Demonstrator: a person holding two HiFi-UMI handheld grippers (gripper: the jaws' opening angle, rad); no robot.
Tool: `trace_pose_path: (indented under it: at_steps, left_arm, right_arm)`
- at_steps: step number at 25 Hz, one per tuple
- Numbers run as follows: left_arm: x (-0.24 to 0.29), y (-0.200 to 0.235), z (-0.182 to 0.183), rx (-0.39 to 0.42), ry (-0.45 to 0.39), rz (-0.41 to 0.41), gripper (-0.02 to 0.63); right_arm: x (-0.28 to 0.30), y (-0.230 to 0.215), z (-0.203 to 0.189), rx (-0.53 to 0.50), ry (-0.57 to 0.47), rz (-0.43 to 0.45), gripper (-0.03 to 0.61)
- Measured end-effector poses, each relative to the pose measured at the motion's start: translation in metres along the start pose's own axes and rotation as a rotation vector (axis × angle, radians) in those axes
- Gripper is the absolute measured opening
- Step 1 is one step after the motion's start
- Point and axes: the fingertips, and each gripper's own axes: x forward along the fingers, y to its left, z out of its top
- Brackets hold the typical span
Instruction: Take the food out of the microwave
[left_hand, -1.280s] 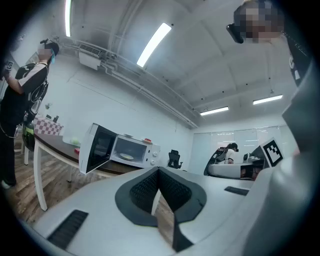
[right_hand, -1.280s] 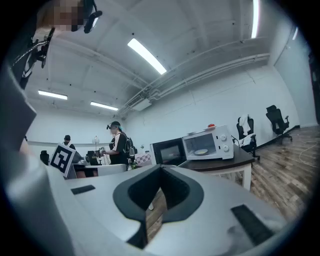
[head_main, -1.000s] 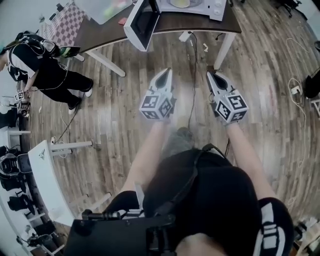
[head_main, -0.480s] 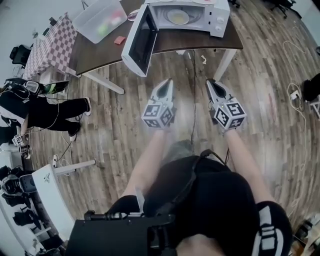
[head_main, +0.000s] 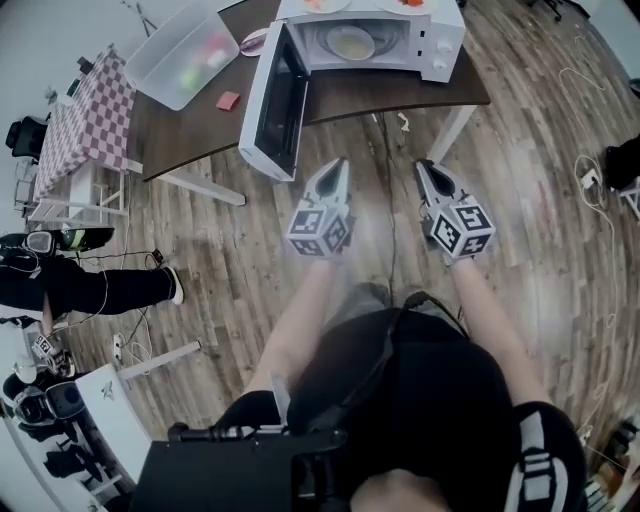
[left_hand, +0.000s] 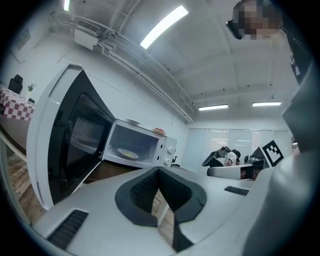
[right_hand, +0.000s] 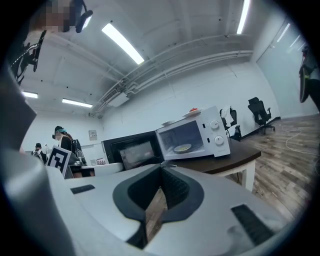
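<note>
A white microwave (head_main: 425, 35) stands on a dark brown table (head_main: 380, 95) with its door (head_main: 268, 105) swung wide open to the left. Inside it lies a plate of yellowish food (head_main: 350, 42), also seen as the plate of food (left_hand: 125, 154) in the left gripper view and the plate of food (right_hand: 183, 148) in the right gripper view. My left gripper (head_main: 335, 172) and right gripper (head_main: 428, 170) are held side by side over the wooden floor, short of the table. Both are shut with nothing in them and point at the microwave.
A clear plastic bin (head_main: 185, 55) and a small red item (head_main: 228, 100) lie on the table left of the microwave. Cables (head_main: 388, 150) hang under the table. A checkered table (head_main: 85, 110) stands at far left, and a person's legs (head_main: 90, 285) stretch across the floor there.
I have walked toward the table: the microwave and table have slid lower and nearer in the head view. Both grippers stayed shut and side by side. The person at left has slipped toward the edge.
</note>
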Motion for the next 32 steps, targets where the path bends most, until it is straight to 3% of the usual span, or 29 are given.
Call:
trace_pose_path:
  at_steps: [15,32]
  left_arm:
    - [0.056,0.028,-0.001,-0.023,0.011,0.017,0.0]
    - [0.144,0.07,0.021,-0.05,-0.03,0.084,0.001]
  right_arm:
    - [0.066,-0.023,0.001,0.033,0.049,0.043,0.0]
    - [0.167,-0.072,0.023,-0.015,0.107,0.103,0.003]
